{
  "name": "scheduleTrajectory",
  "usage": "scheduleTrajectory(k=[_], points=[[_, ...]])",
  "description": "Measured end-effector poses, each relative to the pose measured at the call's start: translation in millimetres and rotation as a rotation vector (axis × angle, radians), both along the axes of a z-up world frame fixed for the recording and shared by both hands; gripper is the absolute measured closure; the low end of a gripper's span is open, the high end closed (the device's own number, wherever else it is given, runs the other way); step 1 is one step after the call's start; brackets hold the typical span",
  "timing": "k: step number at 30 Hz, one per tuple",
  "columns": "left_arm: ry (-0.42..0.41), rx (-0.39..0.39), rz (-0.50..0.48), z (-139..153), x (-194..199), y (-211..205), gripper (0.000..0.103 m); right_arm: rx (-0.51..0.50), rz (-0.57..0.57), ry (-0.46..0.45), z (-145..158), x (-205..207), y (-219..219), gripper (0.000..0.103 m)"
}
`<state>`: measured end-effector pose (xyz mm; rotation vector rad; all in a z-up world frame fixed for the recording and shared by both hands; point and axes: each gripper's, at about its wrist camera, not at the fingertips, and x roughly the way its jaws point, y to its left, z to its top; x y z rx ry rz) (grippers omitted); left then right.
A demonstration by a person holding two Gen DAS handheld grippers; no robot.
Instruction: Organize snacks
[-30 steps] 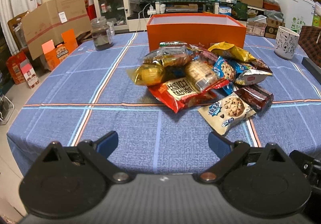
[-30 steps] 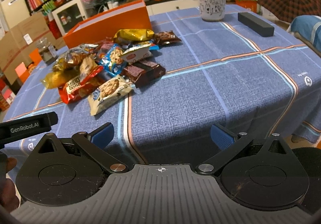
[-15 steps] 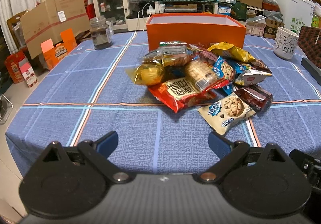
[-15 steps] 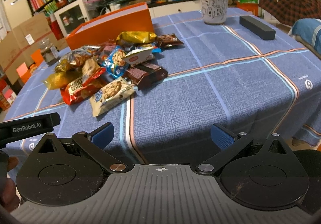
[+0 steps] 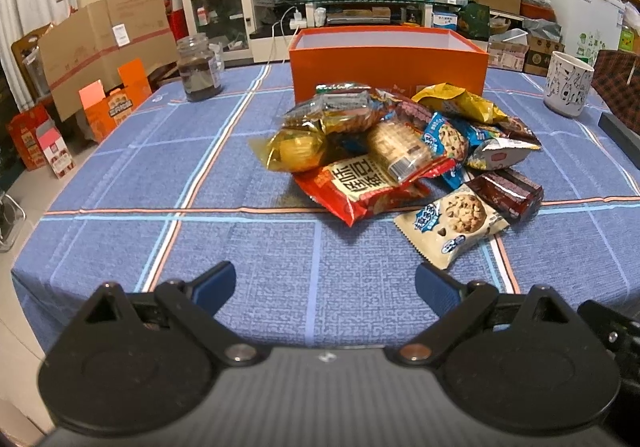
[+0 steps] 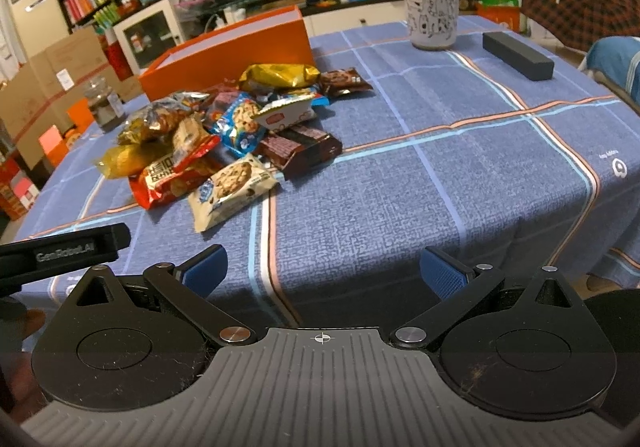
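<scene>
Many crinkly snacks (image 5: 396, 159), red, gold, blue and brown wrappers, lie heaped mid-table just near of the orange box (image 5: 388, 61). Left gripper (image 5: 325, 281) and right gripper (image 6: 324, 271) hover wide, empty.

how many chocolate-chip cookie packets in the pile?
2 clearly show cookie pictures: a cream chocolate-chip cookie packet at the pile's near edge, flat on the blue checked tablecloth, and a blue chocolate-chip cookie packet mid-pile, right of centre. More may be buried underneath.
</scene>
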<state>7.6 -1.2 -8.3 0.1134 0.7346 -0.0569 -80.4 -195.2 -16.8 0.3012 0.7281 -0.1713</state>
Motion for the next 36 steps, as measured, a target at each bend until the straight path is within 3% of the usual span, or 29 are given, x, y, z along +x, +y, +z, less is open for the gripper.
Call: scheduleTrajectory(k=[8, 9, 13, 17, 20, 25, 31, 36], points=[[0.014, 0.031, -0.005, 8, 18, -3, 0.007, 0.014, 0.055, -0.032, 1, 21, -2, 0.011], [0.009, 0.025, -0.010, 11, 20, 0, 0.007, 0.004, 0.060, -0.042, 2, 22, -1, 0.014], [0.044, -0.039, -0.083, 13, 32, 14, 0.007, -0.003, 0.115, -0.102, -1, 29, 4, 0.007], [0.078, -0.098, -0.182, 8, 50, 21, 0.007, -0.013, 0.183, -0.047, -11, 54, 15, 0.011], [0.075, -0.071, -0.198, 9, 69, 20, 0.007, -0.001, 0.218, -0.023, -13, 72, 20, 0.018], [0.061, -0.060, -0.172, 9, 106, 30, 0.007, -0.035, 0.275, -0.057, -3, 100, 32, 0.018], [0.012, -0.137, -0.094, 31, 153, 56, 0.007, -0.087, 0.390, -0.093, 3, 148, 52, 0.018], [0.034, -0.178, -0.176, 42, 211, 50, 0.007, -0.121, 0.438, -0.124, 7, 187, 73, 0.018]])
